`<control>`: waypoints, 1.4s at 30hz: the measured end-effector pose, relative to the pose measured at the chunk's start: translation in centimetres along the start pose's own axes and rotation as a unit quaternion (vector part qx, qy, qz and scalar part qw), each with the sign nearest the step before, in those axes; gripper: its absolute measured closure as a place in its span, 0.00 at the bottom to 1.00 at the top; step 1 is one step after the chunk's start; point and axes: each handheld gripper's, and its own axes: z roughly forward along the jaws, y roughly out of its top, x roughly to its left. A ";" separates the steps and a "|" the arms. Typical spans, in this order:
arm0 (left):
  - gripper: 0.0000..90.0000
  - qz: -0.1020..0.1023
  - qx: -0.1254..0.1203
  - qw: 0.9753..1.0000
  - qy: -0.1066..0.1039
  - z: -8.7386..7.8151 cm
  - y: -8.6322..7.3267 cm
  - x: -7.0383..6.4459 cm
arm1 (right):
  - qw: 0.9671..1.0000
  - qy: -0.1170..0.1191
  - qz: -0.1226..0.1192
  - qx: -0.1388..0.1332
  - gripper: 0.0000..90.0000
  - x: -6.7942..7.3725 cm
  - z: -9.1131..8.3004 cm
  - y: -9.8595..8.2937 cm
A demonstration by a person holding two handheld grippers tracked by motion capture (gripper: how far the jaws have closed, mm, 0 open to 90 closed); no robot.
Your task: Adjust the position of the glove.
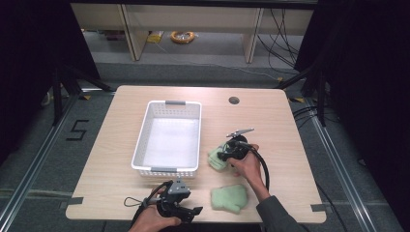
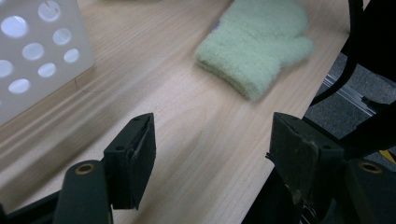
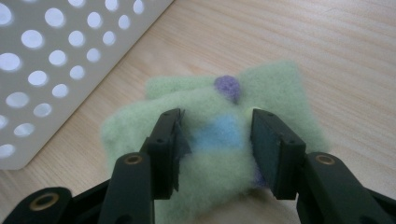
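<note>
Two pale green mittens lie on the wooden table. One mitten [image 1: 213, 156] [image 3: 275, 84], with a blue stripe and purple spots, lies right of the white basket [image 1: 167, 103]. My right gripper [image 1: 224, 155] [image 3: 215, 126] is lowered onto it. Its jaws stand partly apart and press into the fleece on both sides of the blue stripe. The other mitten [image 1: 229, 197] [image 2: 259, 42] lies flat near the front edge. My left gripper [image 1: 192, 211] [image 2: 212, 135] hovers low by the front edge, left of that mitten, open with bare table between its jaws.
The perforated basket wall [image 2: 32, 56] [image 3: 56, 56] stands close to both grippers, and the basket is empty inside. A round cable hole [image 1: 234, 100] sits at the table's back right. The front table edge [image 1: 193, 220] is right beside the left gripper.
</note>
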 end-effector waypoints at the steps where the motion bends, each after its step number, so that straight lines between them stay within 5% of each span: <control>1: 0.35 0.000 0.000 1.000 0.000 0.0 0.0 0.0 | 1.000 0.000 0.000 0.000 0.60 0.0 0.0 0.0; 6: 0.35 -0.006 -0.002 1.000 0.000 0.0 0.0 0.0 | 1.000 0.007 0.003 -0.002 0.68 -0.1 0.1 -0.5; 11: 0.35 -0.001 -0.003 1.000 0.002 0.0 0.0 0.2 | 0.999 0.030 -0.034 -0.025 0.89 -0.7 0.2 -0.9; 15: 0.35 -0.002 -0.001 1.000 0.001 -0.1 0.0 0.3 | 0.999 0.023 -0.043 -0.019 0.92 -0.4 -0.1 -0.9; 17: 0.35 -0.003 -0.004 1.000 0.001 -0.2 0.0 0.4 | 0.997 0.028 -0.061 -0.040 0.93 -0.5 0.0 -0.9; 19: 0.35 -0.006 -0.004 1.000 0.001 -0.2 0.0 0.4 | 0.998 0.030 -0.041 -0.022 0.93 -0.3 -0.6 -0.9; 20: 0.35 -0.006 -0.005 1.000 0.003 -0.3 0.0 0.5 | 0.996 0.043 -0.067 -0.043 0.93 -0.5 -1.0 -0.8; 24: 0.35 -0.015 -0.012 1.000 0.004 -0.3 -0.1 0.6 | 0.993 0.059 -0.077 -0.072 0.93 -0.3 -3.0 -0.6; 26: 0.35 -0.019 -0.013 1.000 0.005 -0.3 -0.1 0.6 | 0.993 0.069 -0.072 -0.062 0.93 -0.1 -3.9 -0.5; 28: 0.35 -0.012 -0.010 1.000 0.010 -0.4 0.0 0.8 | 0.989 0.097 -0.086 -0.076 0.93 0.2 -5.8 -0.6; 32: 0.35 -0.013 -0.014 1.000 0.008 -0.5 0.0 0.8 | 0.984 0.117 -0.100 -0.089 0.93 0.8 -8.3 -1.3; 42: 0.34 -0.017 -0.021 1.000 0.012 -0.6 0.2 0.7 | 0.974 0.171 -0.125 -0.076 0.93 2.1 -10.7 -5.6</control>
